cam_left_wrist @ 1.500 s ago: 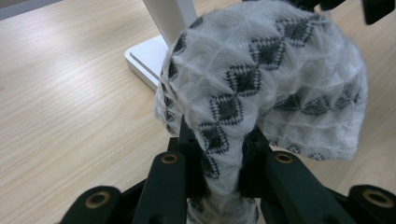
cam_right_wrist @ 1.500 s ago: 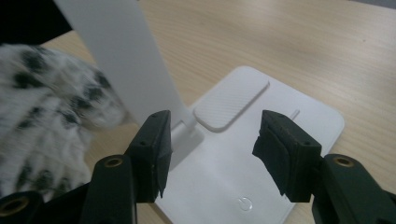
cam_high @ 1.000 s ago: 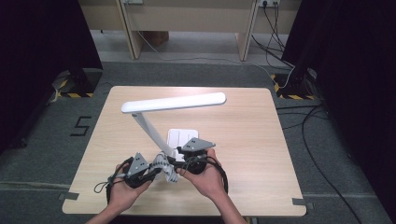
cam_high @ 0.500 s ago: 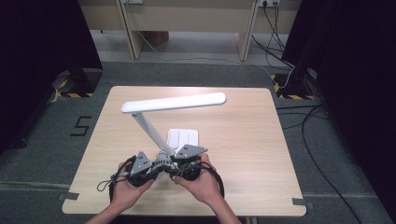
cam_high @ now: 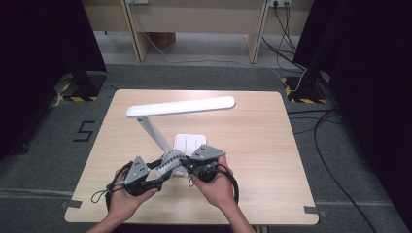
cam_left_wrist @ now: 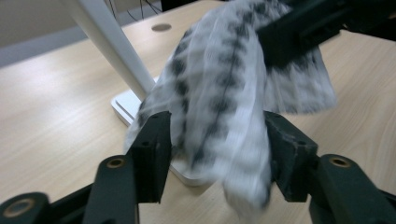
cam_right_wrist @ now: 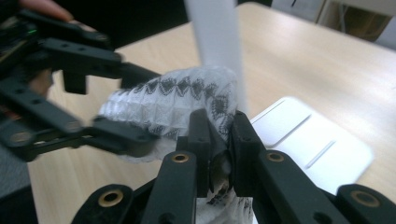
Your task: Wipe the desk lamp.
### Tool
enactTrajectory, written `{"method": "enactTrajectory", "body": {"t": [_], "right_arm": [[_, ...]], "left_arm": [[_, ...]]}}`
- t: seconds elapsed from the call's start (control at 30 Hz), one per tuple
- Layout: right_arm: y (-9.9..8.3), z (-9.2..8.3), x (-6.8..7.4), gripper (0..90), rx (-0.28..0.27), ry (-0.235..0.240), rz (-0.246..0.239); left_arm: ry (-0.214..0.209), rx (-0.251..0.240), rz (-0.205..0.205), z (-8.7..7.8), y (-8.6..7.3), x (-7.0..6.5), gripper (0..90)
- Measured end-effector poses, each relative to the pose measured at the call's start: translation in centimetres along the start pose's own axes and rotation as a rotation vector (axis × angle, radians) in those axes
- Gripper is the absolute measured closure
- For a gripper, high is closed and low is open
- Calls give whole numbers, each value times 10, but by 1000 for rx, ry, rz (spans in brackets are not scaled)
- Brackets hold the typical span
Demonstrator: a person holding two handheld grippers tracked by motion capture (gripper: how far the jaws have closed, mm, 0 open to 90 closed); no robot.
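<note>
From above, two hand-held grippers meet over the bench [cam_high: 272, 145] by a lamp [cam_high: 180, 106]. The right gripper [cam_right_wrist: 219, 135] has just closed and clamps a patterned cloth [cam_right_wrist: 177, 102]. The left gripper [cam_left_wrist: 217, 140] has just opened; the cloth [cam_left_wrist: 224, 93] hangs between its spread jaws, over the lamp's base.

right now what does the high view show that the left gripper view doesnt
High view alone: the whole white lamp with its long head, the person's hands, and the floor around the table. Left gripper view alone: the left hand-held gripper close up, jaws just opened, standing apart around the patterned cloth. Both: the cloth, the lamp's stem and base, and the right hand-held gripper clamped on the cloth.
</note>
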State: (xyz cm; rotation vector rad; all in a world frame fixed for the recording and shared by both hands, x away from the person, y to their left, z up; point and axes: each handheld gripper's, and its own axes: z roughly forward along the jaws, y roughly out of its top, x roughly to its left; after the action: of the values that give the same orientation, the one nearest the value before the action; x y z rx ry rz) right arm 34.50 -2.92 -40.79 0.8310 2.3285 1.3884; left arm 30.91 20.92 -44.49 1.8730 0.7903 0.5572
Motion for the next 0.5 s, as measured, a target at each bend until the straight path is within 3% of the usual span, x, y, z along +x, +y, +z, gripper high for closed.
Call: {"method": "enactTrajectory", "body": {"t": [0.2, 0.23, 0.3, 0.5], "right_arm": [[14, -13, -5, 823, -74, -54, -19], [20, -16, -6, 824, -110, -71, -20], [26, -20, -6, 823, -142, -87, -15], [41, -25, -6, 822, -228, -129, -18]], "left_arm": [[19, -6, -5, -11, -7, 4, 396], [21, 5, -7, -11, -10, 5, 397], [28, 38, -36, -8, -20, 10, 404], [22, 92, -38, 12, -30, 15, 452]]}}
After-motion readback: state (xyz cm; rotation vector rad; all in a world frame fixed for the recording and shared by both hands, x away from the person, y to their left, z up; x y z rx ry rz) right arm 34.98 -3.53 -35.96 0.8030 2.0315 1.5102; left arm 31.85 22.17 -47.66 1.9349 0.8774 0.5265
